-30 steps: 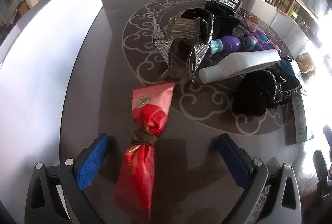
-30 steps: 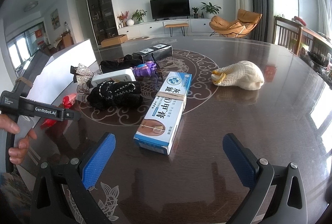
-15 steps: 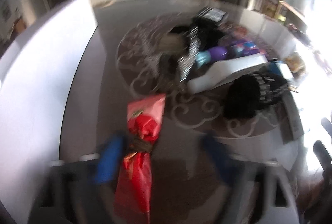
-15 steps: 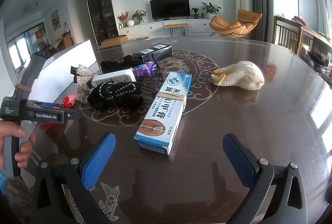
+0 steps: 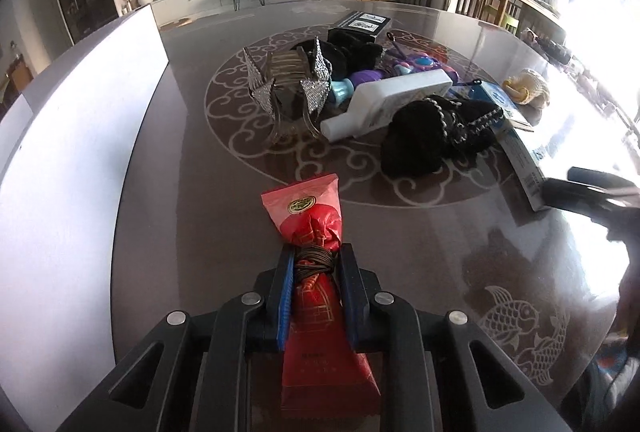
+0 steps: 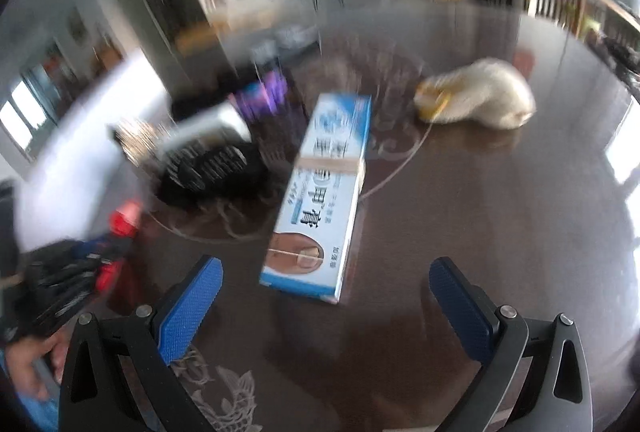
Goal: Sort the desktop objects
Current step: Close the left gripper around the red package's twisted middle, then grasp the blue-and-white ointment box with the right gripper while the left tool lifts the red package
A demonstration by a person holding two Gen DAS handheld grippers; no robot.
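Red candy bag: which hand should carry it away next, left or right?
Left. The left gripper is already shut on the red candy bag at its tied middle. The right gripper is open and empty, facing the blue and white box.

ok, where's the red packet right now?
Left wrist view, bottom centre: red packet clamped at its tied waist in the left gripper, near the white board.

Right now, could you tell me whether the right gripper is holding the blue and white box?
No, the right gripper is open, and the blue and white box lies on the table ahead of its fingers, untouched.
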